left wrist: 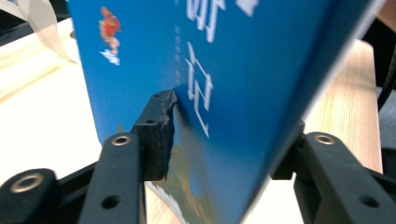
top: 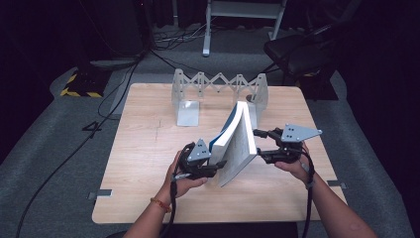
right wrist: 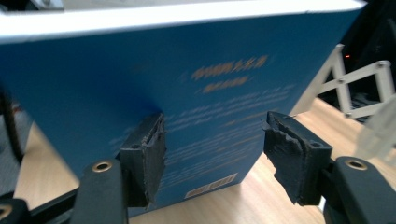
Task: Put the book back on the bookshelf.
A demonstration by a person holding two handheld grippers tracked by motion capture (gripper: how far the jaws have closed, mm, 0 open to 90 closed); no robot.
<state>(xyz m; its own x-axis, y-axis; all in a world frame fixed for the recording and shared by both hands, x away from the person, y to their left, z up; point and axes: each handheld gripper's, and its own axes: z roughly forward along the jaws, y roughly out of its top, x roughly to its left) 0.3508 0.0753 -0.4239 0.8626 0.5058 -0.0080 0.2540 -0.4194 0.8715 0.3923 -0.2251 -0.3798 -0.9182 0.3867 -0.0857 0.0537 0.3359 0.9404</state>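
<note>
A thick book (top: 237,144) with a blue cover and white page edges stands tilted on the wooden table (top: 143,168), leaning to the right. My left gripper (top: 220,166) is at its lower near corner. In the left gripper view the book (left wrist: 233,84) sits between the jaws; the left pad (left wrist: 156,135) rests against the cover and the jaws look slack, so I read it as open. My right gripper (top: 258,144) stands just right of the book. In the right gripper view its jaws (right wrist: 215,140) are spread in front of the book's back cover (right wrist: 187,70), holding nothing.
A grey expanding book rack (top: 218,84) with upright end plates stands at the table's far edge, just behind the book. A dark chair (top: 297,49) and cables lie on the floor beyond. A person's forearms come in from the bottom edge.
</note>
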